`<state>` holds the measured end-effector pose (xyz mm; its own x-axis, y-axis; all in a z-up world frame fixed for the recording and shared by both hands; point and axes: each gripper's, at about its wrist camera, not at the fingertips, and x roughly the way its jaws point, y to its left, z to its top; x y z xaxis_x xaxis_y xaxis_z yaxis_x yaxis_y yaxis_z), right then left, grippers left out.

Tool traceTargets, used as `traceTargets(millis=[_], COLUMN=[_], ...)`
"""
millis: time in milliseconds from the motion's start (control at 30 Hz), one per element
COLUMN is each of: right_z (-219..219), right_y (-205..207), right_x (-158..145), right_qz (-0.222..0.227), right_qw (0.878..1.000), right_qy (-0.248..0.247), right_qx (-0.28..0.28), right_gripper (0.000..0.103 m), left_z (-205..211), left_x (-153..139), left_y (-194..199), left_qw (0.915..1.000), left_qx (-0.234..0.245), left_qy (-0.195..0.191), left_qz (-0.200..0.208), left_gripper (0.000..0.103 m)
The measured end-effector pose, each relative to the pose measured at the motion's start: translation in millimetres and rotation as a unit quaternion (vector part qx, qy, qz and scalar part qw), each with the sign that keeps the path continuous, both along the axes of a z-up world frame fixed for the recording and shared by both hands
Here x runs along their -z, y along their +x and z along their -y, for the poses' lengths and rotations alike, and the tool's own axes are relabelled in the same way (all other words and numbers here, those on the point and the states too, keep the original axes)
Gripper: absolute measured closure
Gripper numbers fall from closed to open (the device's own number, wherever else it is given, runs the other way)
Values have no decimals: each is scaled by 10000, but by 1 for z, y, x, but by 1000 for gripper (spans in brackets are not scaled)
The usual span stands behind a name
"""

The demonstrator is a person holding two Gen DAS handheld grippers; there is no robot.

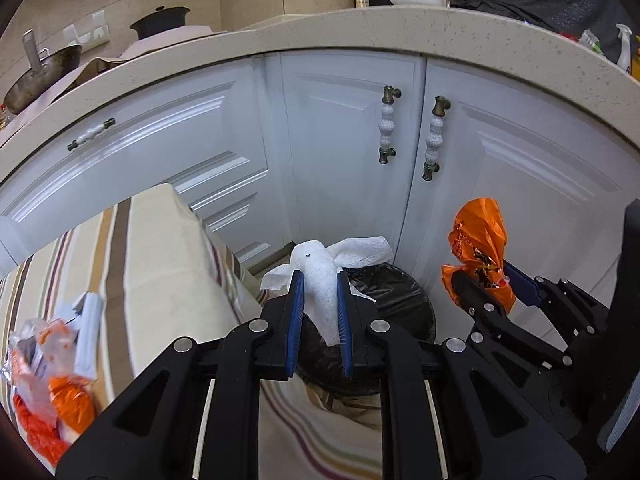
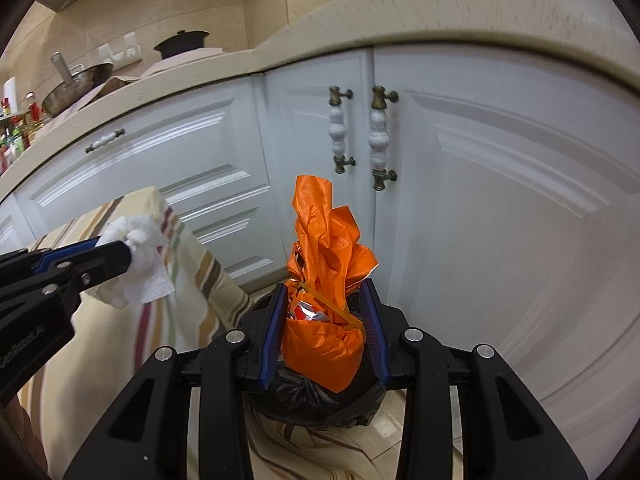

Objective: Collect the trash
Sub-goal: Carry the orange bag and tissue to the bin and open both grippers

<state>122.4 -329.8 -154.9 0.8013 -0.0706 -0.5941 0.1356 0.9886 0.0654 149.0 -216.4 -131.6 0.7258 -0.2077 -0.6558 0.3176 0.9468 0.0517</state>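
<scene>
My left gripper (image 1: 320,280) is shut on a crumpled white paper towel (image 1: 326,276) and holds it above a bin lined with a black bag (image 1: 396,292). It also shows in the right wrist view (image 2: 132,252) at the left, with the towel (image 2: 140,264). My right gripper (image 2: 325,292) is shut on a crumpled orange wrapper (image 2: 324,264) above the same black-bagged bin (image 2: 312,392). In the left wrist view the right gripper (image 1: 486,270) holds the orange wrapper (image 1: 480,240) to the right of the bin.
A table with a striped cloth (image 1: 160,264) stands left of the bin, with more orange and white wrappers (image 1: 52,368) near its front left. White cabinet doors (image 1: 340,140) under a beige countertop (image 1: 360,28) are close behind the bin.
</scene>
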Motion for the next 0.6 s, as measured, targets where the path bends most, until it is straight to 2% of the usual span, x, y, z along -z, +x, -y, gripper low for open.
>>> traceTargets(millis=[267,333,367,400,433,600], right_z=[18,20,21,22,24,30], right_y=[27,34,37,40,41,43], right_x=[27,35,38,40,42,40], right_qz=[-257,-325,-341,-343,-343,-323], right_qw=[9996,9994,9993,9993,9993,9993], right_qy=[84,140,134,123,109,103], right_qx=[12,-54,-43,-6,47,138], right_gripper=[65,61,51,48,47,46], left_z=[26,27,29,28,27,20], left_x=[40,49,53,57,60,59], left_y=[47,54,57,62,65,69], left_qw=[9983,9976,9973,9969,9966,9962], left_qx=[-113,-185,-207,-238,-309,-338], left_qy=[166,194,210,217,232,153], left_qz=[-552,-633,-677,-713,-723,-784], left_gripper=[86,77,73,61,55,49])
